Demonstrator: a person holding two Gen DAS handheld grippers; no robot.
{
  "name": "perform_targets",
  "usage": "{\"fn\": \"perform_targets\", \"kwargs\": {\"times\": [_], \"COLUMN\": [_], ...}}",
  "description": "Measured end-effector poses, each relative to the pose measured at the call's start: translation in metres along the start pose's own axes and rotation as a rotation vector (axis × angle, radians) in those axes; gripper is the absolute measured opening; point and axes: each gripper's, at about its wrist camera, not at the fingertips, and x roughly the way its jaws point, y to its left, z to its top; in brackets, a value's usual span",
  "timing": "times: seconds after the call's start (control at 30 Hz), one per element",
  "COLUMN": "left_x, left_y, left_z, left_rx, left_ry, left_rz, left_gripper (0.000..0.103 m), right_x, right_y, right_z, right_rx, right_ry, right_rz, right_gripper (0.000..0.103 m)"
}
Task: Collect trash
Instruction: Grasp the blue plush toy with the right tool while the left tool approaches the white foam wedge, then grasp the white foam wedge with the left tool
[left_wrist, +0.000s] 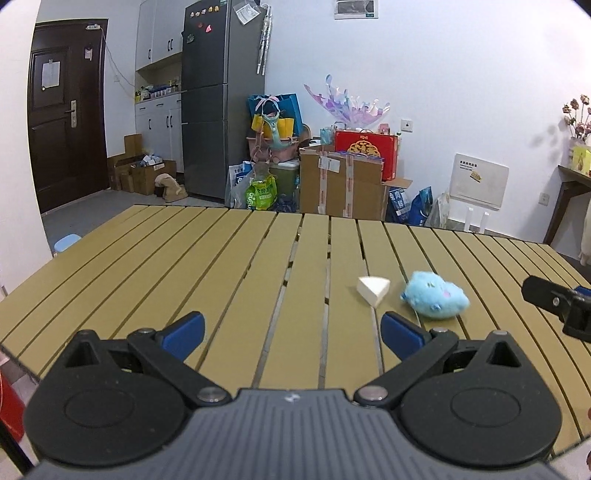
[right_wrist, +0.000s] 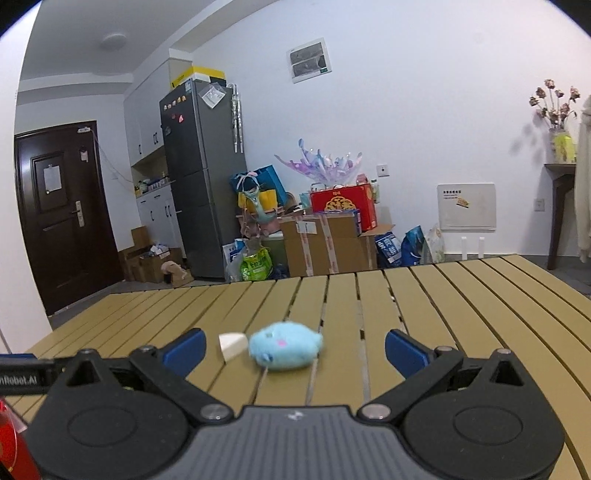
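The left gripper (right_wrist: 22, 373) side reads "nRobot.AI".

home: fridge (left_wrist: 221, 99), entry door (left_wrist: 66, 114)

Left tool (left_wrist: 291, 334) gapes over slatted table (left_wrist: 147, 266); white wedge (left_wrist: 373, 290), possibly foam, beside blue plush (left_wrist: 436, 299).
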Motion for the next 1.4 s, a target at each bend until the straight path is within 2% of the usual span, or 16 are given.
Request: {"fn": "perform_targets", "kwargs": {"times": [0.2,0.3,0.5,0.7,0.87,0.93,1.0,1.23,1.4], "left_x": [0.03,0.042,0.057,0.076,0.085,0.09,0.095,0.118,0.141], "left_y": [0.011,0.023,0.046,0.062,0.064,0.061,0.053,0.012,-0.034], "left_z": [0.015,0.021,0.02,0.021,0.02,0.02,0.021,0.029,0.033], "left_rx": [-0.009,-0.024,-0.023,-0.033,-0.037,-0.036,-0.029,-0.014,0.024], "left_ry": [0.026,0.037,0.046,0.072,0.082,0.09,0.092,0.116,0.142], "left_rz": [0.034,0.041,0.057,0.064,0.061,0.053,0.049,0.02,-0.008], "left_gripper": [0.103,0.103,0.103,0.103,0.103,0.103,0.103,0.103,0.103], "right_x": [0.048,0.084,0.145,0.195,0.211,0.213,0.215,0.2,0.175], "right_y": [0.011,0.02,0.04,0.041,0.036,0.039,0.041,0.033,0.001], "right_z": [0.024,0.029,0.015,-0.004,-0.019,-0.021,-0.022,-0.017,-0.007], "right_rx": [-0.01,-0.043,-0.058,-0.018,0.018,0.004,-0.017,-0.039,0.018], "right_ry": [0.06,0.114,0.213,0.299,0.336,0.328,0.32,0.283,0.233], "right_rz": [0.05,0.034,0.027,-0.046,-0.06,-0.073,-0.083,-0.067,-0.068], "right_gripper": [0.103,0.103,0.103,0.103,0.1,0.094,0.079,0.077,0.077]}}
